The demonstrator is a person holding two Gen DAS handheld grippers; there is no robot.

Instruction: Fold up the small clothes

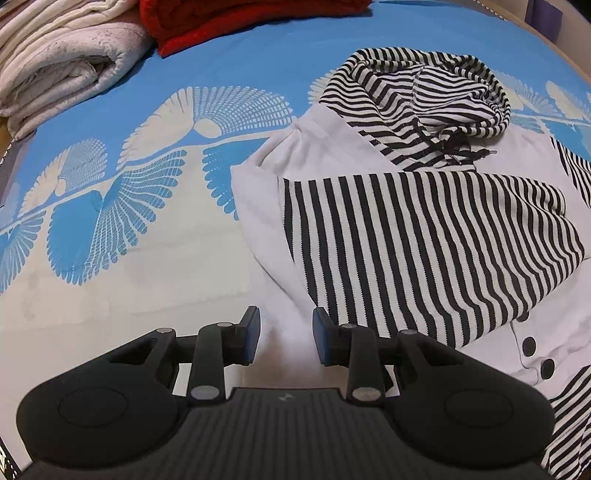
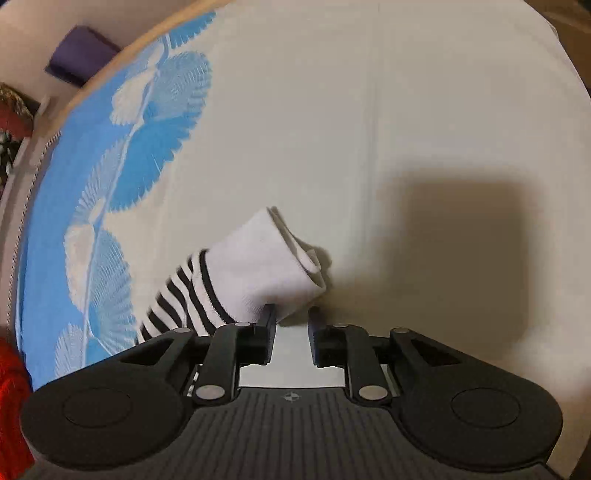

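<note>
A small white hoodie (image 1: 424, 229) with black stripes lies on the bed, one striped sleeve folded across its body and the striped hood (image 1: 417, 92) at the far end. My left gripper (image 1: 286, 334) is open and empty just above the hoodie's near left edge. In the right wrist view, my right gripper (image 2: 291, 321) holds the white cuff of a striped sleeve (image 2: 255, 273) between its jaws, lifted above the sheet. The jaws stand partly apart with the cloth between them.
The bed has a blue and cream leaf-print sheet (image 1: 147, 192). A folded cream blanket (image 1: 55, 62) and a red cloth (image 1: 229, 22) lie at the far left. The bed's wooden edge (image 2: 110, 62) runs along the left in the right wrist view.
</note>
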